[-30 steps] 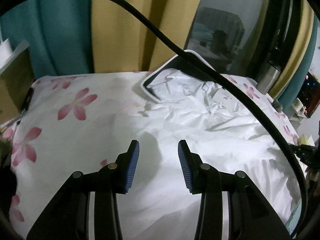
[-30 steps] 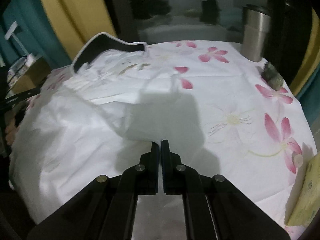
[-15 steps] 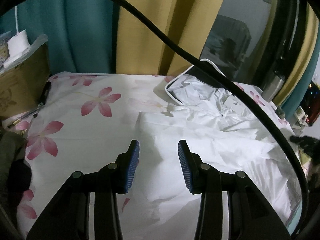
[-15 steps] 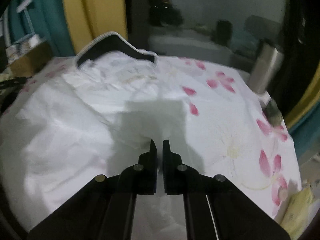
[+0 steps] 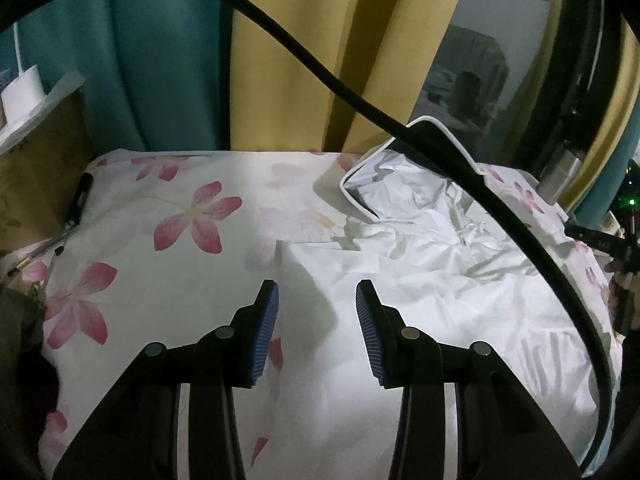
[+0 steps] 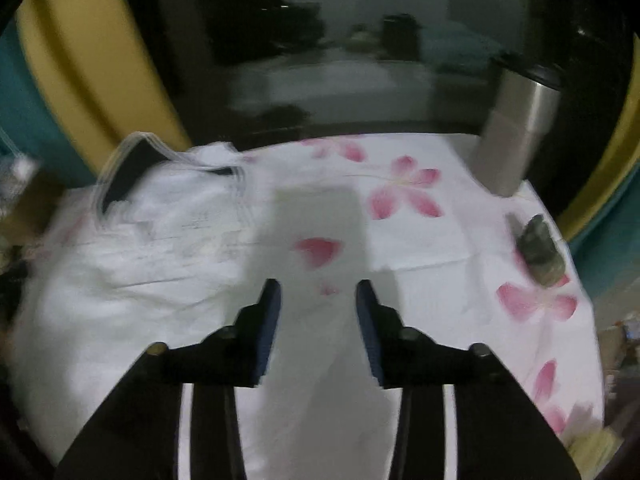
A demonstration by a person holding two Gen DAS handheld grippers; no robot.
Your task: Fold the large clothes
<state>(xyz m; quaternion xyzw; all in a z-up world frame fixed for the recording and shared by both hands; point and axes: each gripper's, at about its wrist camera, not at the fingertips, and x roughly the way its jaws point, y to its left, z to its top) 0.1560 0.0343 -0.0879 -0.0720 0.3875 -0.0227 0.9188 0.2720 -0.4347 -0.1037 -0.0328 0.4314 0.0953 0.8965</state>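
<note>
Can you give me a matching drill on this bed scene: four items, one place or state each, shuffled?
Items:
1. white garment
2. steel tumbler
3. toilet roll
4. left gripper

Places or states:
A. on the cardboard box at far left
B. open, nothing between its pads
C. upright at the bed's far right corner
D. crumpled on the floral sheet, dark collar at its far end

Pairs: 1-D, 2-C, 3-A, 4-B

A home bedroom at night: teal and yellow curtains [image 5: 280,52] are hanging behind a flower-print bedsheet [image 5: 188,216] (a dark window [image 6: 340,40] is reflecting the room).
</note>
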